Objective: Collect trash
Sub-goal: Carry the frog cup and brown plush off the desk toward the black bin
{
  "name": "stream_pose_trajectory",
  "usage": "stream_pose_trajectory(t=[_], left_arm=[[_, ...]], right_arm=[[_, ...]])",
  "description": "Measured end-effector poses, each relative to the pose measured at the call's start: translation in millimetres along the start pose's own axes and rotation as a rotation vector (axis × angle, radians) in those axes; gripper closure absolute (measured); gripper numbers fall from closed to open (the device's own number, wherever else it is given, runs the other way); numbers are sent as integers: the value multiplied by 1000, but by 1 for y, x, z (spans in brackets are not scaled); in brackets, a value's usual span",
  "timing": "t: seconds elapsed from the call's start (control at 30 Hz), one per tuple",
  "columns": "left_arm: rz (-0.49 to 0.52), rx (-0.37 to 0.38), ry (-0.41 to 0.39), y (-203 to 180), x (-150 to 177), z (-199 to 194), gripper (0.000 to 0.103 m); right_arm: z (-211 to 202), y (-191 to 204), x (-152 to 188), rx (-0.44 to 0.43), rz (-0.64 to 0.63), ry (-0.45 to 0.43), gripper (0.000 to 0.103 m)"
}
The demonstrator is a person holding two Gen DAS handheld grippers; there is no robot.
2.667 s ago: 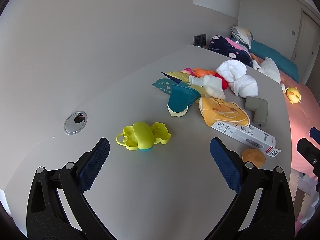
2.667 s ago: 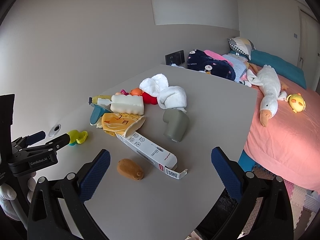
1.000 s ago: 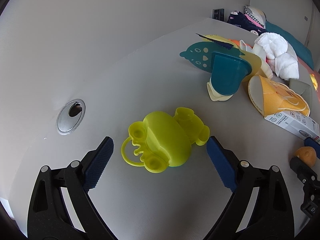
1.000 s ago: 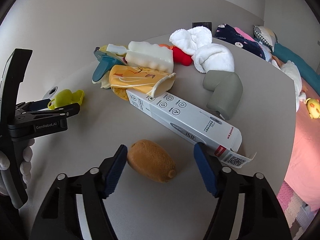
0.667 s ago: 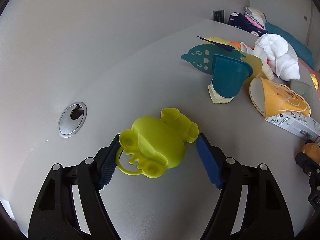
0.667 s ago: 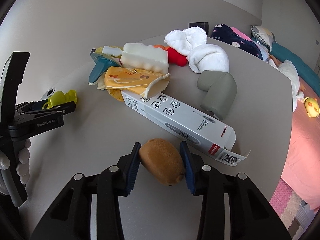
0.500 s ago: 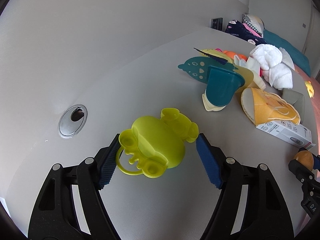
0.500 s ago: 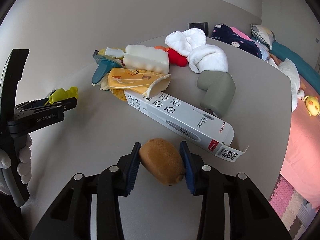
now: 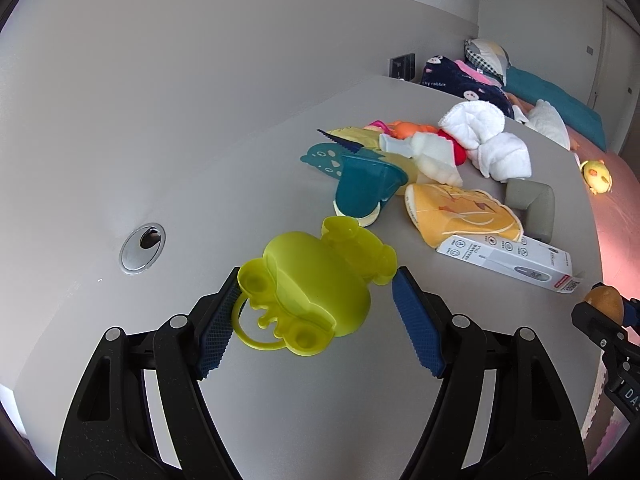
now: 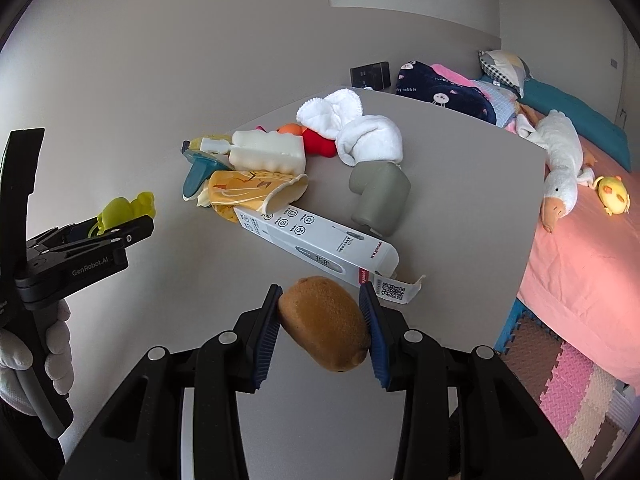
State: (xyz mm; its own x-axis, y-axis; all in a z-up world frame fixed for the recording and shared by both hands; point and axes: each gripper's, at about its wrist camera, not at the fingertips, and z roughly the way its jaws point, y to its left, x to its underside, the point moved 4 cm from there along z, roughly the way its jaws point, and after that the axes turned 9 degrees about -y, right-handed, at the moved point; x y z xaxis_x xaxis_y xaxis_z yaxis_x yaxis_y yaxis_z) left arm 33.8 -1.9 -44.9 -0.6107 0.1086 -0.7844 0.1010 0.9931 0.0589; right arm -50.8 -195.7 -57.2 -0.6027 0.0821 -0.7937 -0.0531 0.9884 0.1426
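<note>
1. Left gripper (image 9: 316, 312) clenched on yellow toy (image 9: 316, 284), held above the desk (image 9: 248, 176) near its left edge, by the grommet (image 9: 143, 241).
2. Right gripper (image 10: 323, 324) clenched on brown sponge (image 10: 324, 322), blue fingers (image 10: 266, 334) pressed to both sides, over the desk's near edge.
3. Just beyond the sponge, white box (image 10: 316, 250) flat on the desk; past it, yellow pouch (image 10: 252, 190), grey tube (image 10: 378, 196), white towels (image 10: 352, 128).

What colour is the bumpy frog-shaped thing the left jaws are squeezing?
The frog-shaped toy is bright yellow-green. The left wrist view shows it best.
</note>
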Motion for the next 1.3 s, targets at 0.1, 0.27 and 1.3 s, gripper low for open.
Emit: stream_pose_trajectory(t=[0.1, 0.27, 1.3], left_arm=[[17, 16, -23, -16, -3, -13, 31], [46, 49, -46, -43, -5, -30, 31], [245, 318, -42, -206, 3, -52, 31]], right_arm=[[-12, -9, 1, 7, 17, -17, 62], [-32, -27, 4, 24, 37, -42, 62], [-107, -171, 22, 259, 212, -105, 61]])
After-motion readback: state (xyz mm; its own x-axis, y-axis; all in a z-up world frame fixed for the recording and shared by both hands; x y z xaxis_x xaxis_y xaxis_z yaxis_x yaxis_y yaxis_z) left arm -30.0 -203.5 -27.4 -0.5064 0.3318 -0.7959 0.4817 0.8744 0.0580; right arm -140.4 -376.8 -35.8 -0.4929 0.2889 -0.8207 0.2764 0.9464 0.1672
